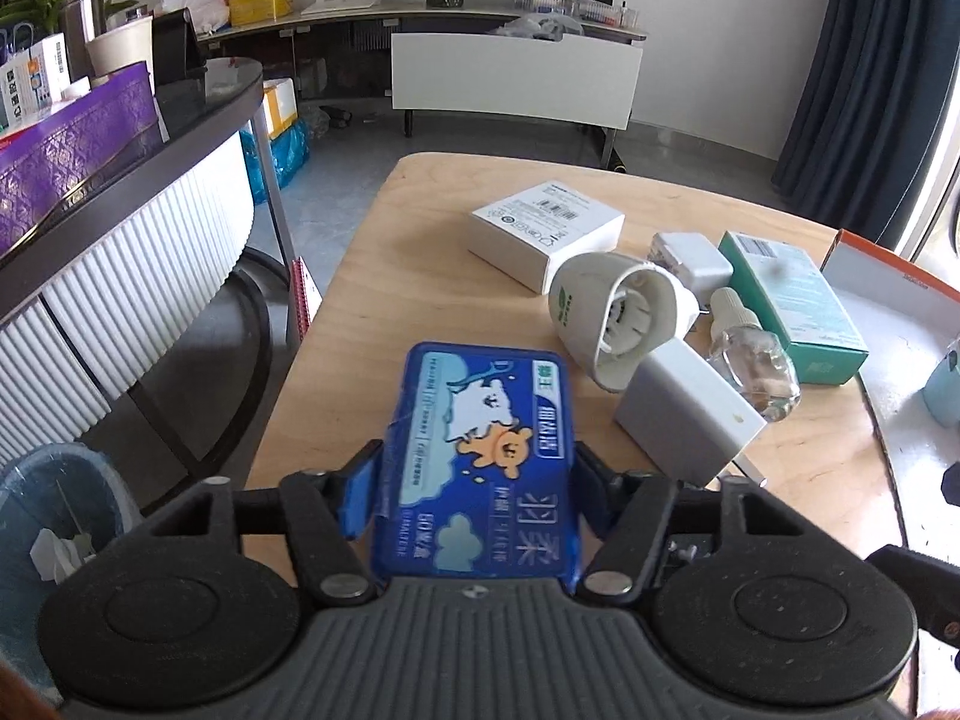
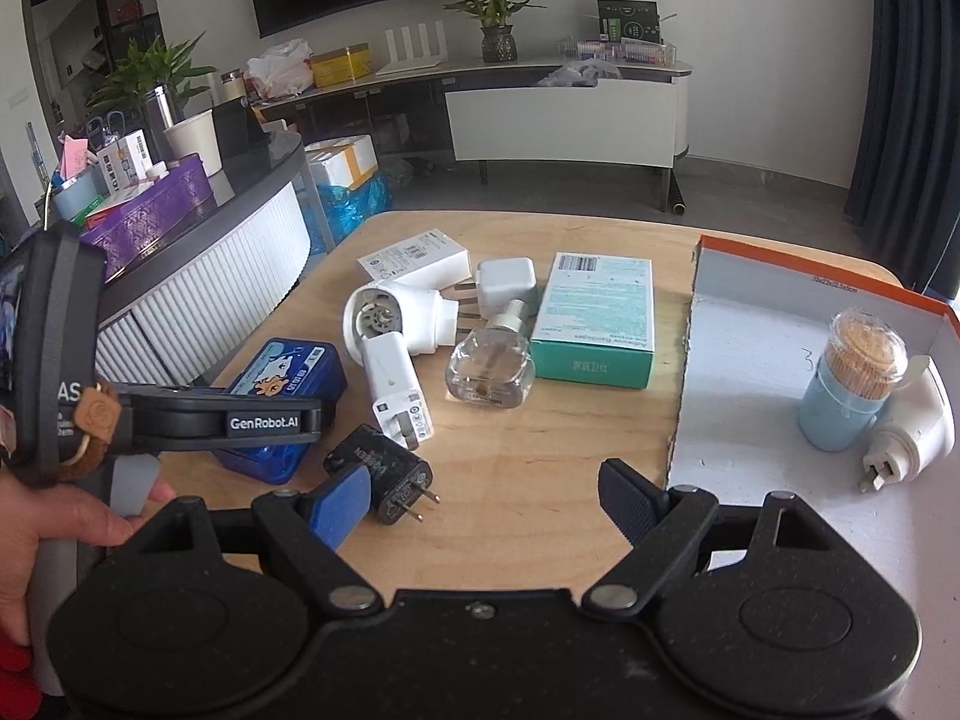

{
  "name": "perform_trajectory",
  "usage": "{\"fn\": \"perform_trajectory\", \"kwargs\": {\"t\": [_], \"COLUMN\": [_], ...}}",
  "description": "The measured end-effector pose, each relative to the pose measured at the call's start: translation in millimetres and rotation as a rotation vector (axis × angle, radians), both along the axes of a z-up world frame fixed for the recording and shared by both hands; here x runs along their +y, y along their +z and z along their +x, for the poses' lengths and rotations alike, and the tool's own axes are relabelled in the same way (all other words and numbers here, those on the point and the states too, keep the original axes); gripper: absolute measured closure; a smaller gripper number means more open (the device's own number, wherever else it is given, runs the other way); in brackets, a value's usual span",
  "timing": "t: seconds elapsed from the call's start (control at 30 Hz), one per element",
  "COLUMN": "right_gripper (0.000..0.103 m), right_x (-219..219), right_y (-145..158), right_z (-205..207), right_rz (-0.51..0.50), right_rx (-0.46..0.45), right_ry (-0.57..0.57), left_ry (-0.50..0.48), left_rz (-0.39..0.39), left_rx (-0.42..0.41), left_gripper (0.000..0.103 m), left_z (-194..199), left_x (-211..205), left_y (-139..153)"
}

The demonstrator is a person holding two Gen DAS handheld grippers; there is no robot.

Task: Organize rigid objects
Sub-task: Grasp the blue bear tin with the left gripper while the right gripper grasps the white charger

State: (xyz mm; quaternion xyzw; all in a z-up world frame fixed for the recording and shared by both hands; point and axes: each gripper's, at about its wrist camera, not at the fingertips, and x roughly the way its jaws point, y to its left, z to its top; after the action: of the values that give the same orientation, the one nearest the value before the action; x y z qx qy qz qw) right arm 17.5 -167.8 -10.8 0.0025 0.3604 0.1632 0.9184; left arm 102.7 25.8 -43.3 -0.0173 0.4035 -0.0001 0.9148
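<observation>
Ahead of both my claws spreads the wooden table, and off to the right of my right claw sits the open cardboard box with its orange rim, white inside. In that box, forward and right of my right claw, a blue toothpick jar stands upright with a white plug-in device lying against its right side.

Straight ahead of my right claw lies the green carton, flat on the table, and further forward to the left the white flat box. Between them and me sit a white cone-shaped plug-in heater on its side, a small white charger beyond it, a longer white adapter touching the heater, and a clear glass bottle with a white cap, just beside the green carton.

My left claw is pinching the blue tin across its width, the printed lid facing up and the tin pointing forward over the near edge of the table. In the right wrist view that tin sits to the left of my right claw, with the left tool's black body across it.

My right claw is spread wide and holds nothing. A black charger lies on the table right against its left finger, prongs pointing into the gap.
</observation>
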Motion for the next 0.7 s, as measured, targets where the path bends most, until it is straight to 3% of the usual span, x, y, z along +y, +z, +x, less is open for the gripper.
{"fn": "perform_trajectory", "kwargs": {"t": [0.23, 0.43, 0.47, 0.5, 0.6, 0.7], "right_gripper": [0.006, 0.017, 0.021, 0.035, 0.059, 0.070], "right_x": [28.9, 56.8, 60.0, 63.5, 73.1, 76.9], "right_y": [-1.3, -15.4, -17.6, -20.1, -28.7, -33.5], "right_z": [27.6, 58.9, 64.0, 69.1, 80.3, 82.6], "right_rz": [0.002, -0.032, -0.035, -0.037, -0.055, -0.071], "right_rx": [-0.021, -0.006, 0.002, 0.012, 0.046, 0.052], "right_ry": [0.115, 0.154, 0.156, 0.160, 0.175, 0.168], "left_ry": [0.025, 0.066, 0.069, 0.073, 0.082, 0.086], "left_rz": [-0.010, -0.018, -0.013, -0.014, -0.034, -0.041], "left_rx": [-0.032, -0.042, -0.046, -0.047, -0.035, -0.036], "left_gripper": [0.041, 0.041, 0.041, 0.041, 0.041, 0.041], "left_z": [-11.3, -14.2, -14.8, -15.1, -12.4, -12.4], "left_x": [13.0, 27.6, 28.0, 28.6, 32.1, 33.5], "left_y": [10.5, 19.8, 20.1, 19.9, 18.5, 18.6]}}
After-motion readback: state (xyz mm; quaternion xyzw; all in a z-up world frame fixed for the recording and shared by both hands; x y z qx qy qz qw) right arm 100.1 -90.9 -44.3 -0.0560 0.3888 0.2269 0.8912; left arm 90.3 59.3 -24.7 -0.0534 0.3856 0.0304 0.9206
